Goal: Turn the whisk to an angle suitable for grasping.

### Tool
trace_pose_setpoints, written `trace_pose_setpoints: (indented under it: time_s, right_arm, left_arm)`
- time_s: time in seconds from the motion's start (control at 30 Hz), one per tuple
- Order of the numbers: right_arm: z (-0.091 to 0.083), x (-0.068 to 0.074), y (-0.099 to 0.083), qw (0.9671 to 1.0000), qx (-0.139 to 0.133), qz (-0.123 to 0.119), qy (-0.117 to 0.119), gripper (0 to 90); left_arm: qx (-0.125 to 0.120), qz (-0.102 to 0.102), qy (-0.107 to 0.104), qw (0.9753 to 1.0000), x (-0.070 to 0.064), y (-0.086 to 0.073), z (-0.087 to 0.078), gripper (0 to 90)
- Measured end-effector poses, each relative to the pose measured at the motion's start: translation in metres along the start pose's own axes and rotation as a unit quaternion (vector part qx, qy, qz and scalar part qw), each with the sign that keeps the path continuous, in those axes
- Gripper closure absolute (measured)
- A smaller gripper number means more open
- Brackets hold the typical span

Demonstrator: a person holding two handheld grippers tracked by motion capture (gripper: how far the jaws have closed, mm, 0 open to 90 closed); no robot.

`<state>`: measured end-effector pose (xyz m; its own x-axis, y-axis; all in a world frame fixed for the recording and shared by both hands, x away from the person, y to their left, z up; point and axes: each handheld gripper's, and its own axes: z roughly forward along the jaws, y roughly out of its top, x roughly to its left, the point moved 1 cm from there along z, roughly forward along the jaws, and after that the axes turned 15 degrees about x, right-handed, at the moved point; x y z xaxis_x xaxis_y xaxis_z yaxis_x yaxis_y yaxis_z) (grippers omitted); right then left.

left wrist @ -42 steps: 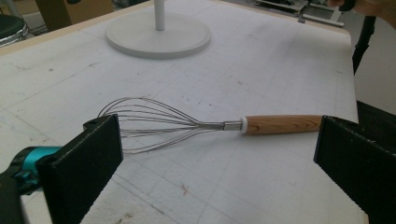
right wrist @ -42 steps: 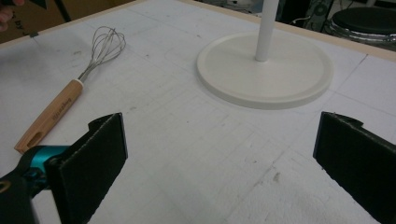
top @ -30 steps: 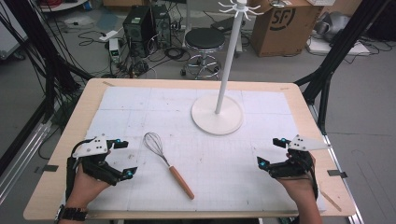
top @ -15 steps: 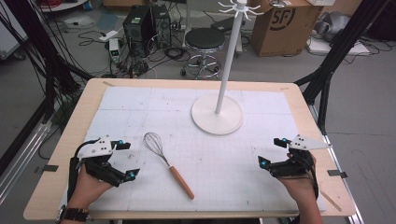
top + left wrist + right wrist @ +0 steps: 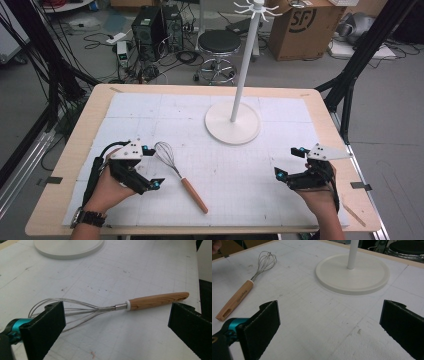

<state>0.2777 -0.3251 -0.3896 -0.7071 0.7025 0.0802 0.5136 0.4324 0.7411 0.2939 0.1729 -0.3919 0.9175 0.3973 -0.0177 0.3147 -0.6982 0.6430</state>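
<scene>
A wire whisk with a wooden handle lies flat on the white mat, wires toward the far left, handle toward the near right. My left gripper stands open just left of it. In the left gripper view the whisk lies across the gap between the wide-apart jaws, untouched. My right gripper is open at the near right of the table, with bare mat between its jaws. The right gripper view shows the whisk far off to its left.
A white stand with a round base and a tall pole rises at the middle back of the mat. The stand's base lies ahead of the right gripper. The wooden table edge frames the mat. A stool and boxes stand behind the table.
My left gripper has moved right, toward the whisk, until the whisk lies between its jaws. The right gripper has barely moved.
</scene>
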Motion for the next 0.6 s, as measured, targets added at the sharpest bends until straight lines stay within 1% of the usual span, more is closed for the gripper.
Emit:
trace_pose_setpoints:
  time_s: [0.07, 0.1, 0.13, 0.17, 0.2, 0.27, 0.3, 0.33, 0.43, 0.47, 0.5, 0.53, 0.6]
  right_arm:
    - [-0.002, -0.001, -0.001, 1.0000, -0.003, 0.003, 0.001, 1.6]
    - [-0.002, -0.001, -0.001, 1.0000, -0.003, 0.003, 0.001, 1.6]
    - [-0.002, -0.001, -0.001, 1.0000, -0.004, 0.002, 0.000, 1.6]
    - [-0.002, -0.002, -0.001, 1.0000, -0.004, 0.004, -0.001, 1.6]
    - [-0.002, -0.003, -0.002, 1.0000, -0.003, 0.004, -0.001, 1.7]
    - [-0.002, -0.003, -0.002, 1.0000, -0.002, 0.004, -0.002, 1.7]
    - [-0.001, -0.004, -0.002, 1.0000, -0.001, 0.007, -0.002, 1.7]
    - [-0.001, -0.004, -0.002, 1.0000, -0.001, 0.007, -0.002, 1.7]
    - [0.000, -0.004, -0.003, 1.0000, 0.002, 0.007, -0.001, 1.7]
    - [0.001, -0.005, -0.003, 1.0000, 0.001, 0.005, -0.001, 1.6]
    - [0.001, -0.005, -0.003, 1.0000, 0.001, 0.005, -0.001, 1.6]
    - [0.001, -0.005, -0.003, 1.0000, 0.002, 0.006, -0.001, 1.6]
    - [0.002, -0.005, -0.003, 1.0000, 0.003, 0.006, -0.002, 1.7]
  left_arm:
    - [0.018, 0.016, -0.005, 0.9997, -0.002, 0.009, 0.004, 1.8]
    - [0.022, 0.020, -0.006, 0.9995, -0.003, 0.013, 0.006, 1.8]
    - [0.036, 0.032, -0.009, 0.9988, -0.004, 0.018, 0.009, 1.8]
    - [0.045, 0.038, -0.008, 0.9982, -0.005, 0.022, 0.013, 1.9]
    - [0.060, 0.045, -0.005, 0.9972, -0.006, 0.025, 0.015, 1.8]
    - [0.076, 0.057, -0.006, 0.9954, -0.008, 0.032, 0.020, 1.9]
    - [0.080, 0.062, -0.011, 0.9948, -0.008, 0.035, 0.022, 1.9]
    - [0.089, 0.066, -0.012, 0.9938, -0.008, 0.038, 0.024, 1.9]
    - [0.122, 0.087, -0.010, 0.9887, -0.008, 0.046, 0.030, 1.9]
    - [0.125, 0.089, -0.012, 0.9881, -0.008, 0.048, 0.031, 1.9]
    - [0.128, 0.086, -0.015, 0.9880, -0.008, 0.049, 0.033, 1.9]
    - [0.140, 0.093, -0.015, 0.9857, -0.008, 0.051, 0.035, 1.9]
    - [0.153, 0.099, -0.017, 0.9831, -0.008, 0.053, 0.039, 1.9]
